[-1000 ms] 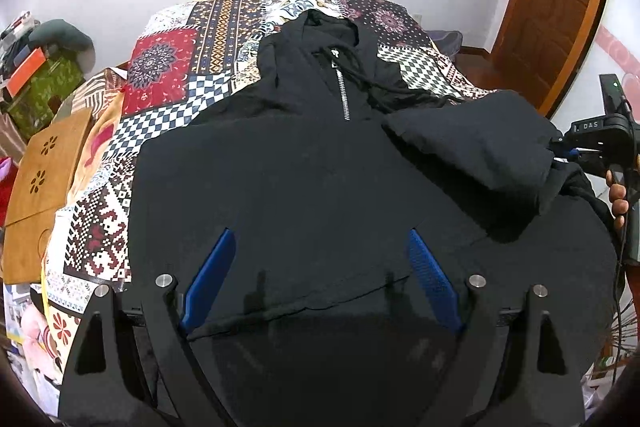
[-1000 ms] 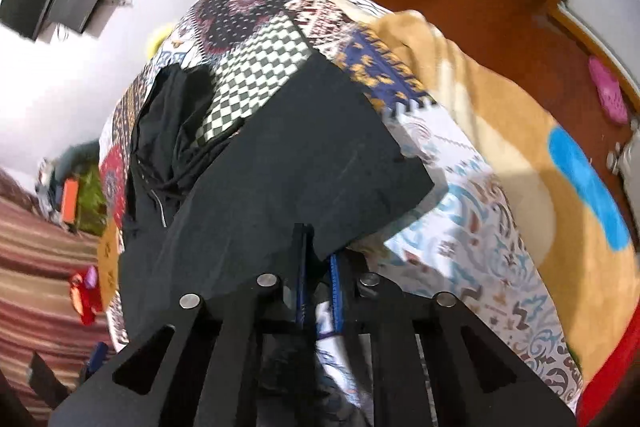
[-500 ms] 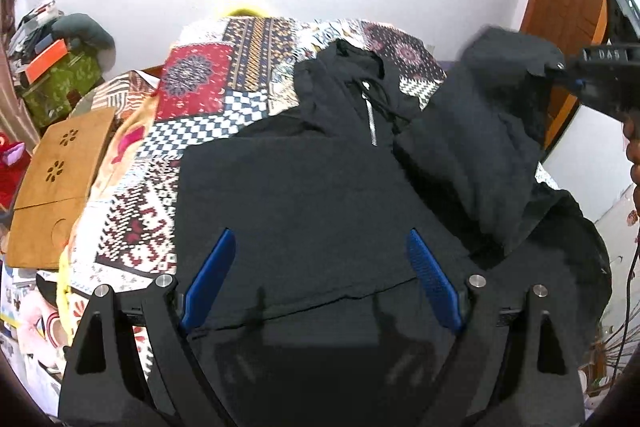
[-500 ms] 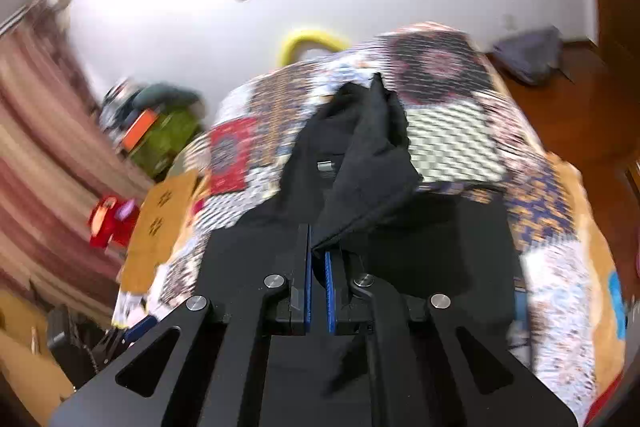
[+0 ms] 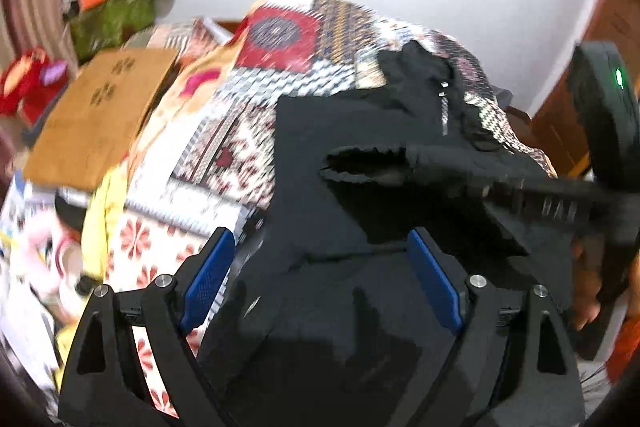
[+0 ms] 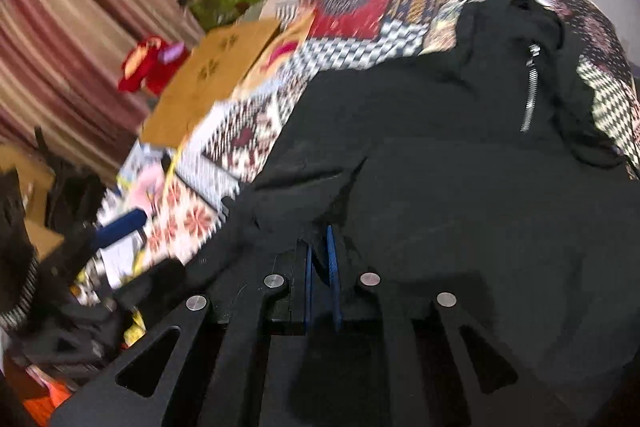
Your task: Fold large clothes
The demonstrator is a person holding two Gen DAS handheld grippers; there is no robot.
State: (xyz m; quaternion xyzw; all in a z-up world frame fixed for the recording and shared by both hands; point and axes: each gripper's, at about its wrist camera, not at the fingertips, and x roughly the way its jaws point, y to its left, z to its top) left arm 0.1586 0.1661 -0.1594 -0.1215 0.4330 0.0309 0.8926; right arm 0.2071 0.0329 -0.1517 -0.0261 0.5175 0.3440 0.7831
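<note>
A black zip hoodie (image 5: pixel 360 131) lies front up on a patterned bedspread (image 5: pixel 280 35), hood at the far end. My left gripper (image 5: pixel 320 263) is open and empty above the hoodie's near hem. My right gripper (image 6: pixel 320 247) is shut on the hoodie's sleeve (image 6: pixel 304 187) and holds it over the hoodie's body (image 6: pixel 460 187). In the left wrist view the sleeve (image 5: pixel 400 167) hangs stretched across the hoodie, its cuff opening pointing left, with the right gripper's body (image 5: pixel 600 131) at the right edge.
A brown cardboard board (image 5: pixel 96 111) lies at the bed's left side. A green bag (image 5: pixel 116 15) and red toy (image 5: pixel 28 79) sit beyond it. A wooden door (image 5: pixel 592 59) is on the right. A striped curtain (image 6: pixel 60 7) hangs at the left.
My right gripper has carried the sleeve from the bed's right side up and leftward across the hoodie's body. The left gripper has shifted left and stays open.
</note>
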